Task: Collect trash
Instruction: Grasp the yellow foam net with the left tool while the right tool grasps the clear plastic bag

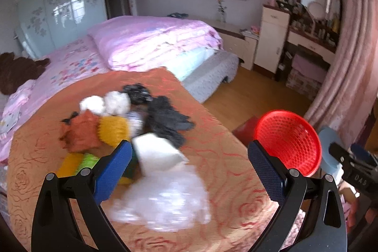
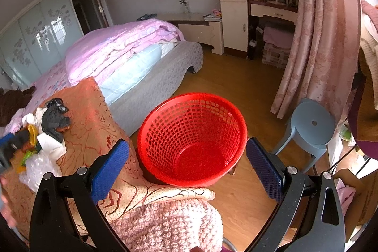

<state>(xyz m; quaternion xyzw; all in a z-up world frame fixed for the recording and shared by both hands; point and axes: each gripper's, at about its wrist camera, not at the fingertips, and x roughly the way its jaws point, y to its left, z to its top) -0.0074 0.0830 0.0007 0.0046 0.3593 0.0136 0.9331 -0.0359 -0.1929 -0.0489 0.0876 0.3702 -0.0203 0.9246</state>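
A pile of trash lies on the orange rose-patterned cloth (image 1: 219, 145): clear crumpled plastic (image 1: 163, 200), a white tissue (image 1: 156, 154), black crumpled bags (image 1: 165, 119), white wads (image 1: 106, 102), and orange (image 1: 80, 131) and yellow (image 1: 113, 128) wrappers. My left gripper (image 1: 189, 162) is open and empty just above the white tissue and clear plastic. A red mesh basket (image 2: 192, 138) stands on the floor beside the cloth-covered surface; it also shows in the left wrist view (image 1: 288, 141). My right gripper (image 2: 187, 157) is open and empty, above the basket. The trash pile shows at the left of the right wrist view (image 2: 45, 131).
A bed with pink quilt (image 2: 118, 49) stands behind the cloth-covered surface. A blue-grey stool (image 2: 309, 131) stands right of the basket, beside a pink curtain (image 2: 316, 34). A dressing table (image 2: 271, 8) and cabinet line the far wall. Pink knitted fabric (image 2: 170, 226) lies below my right gripper.
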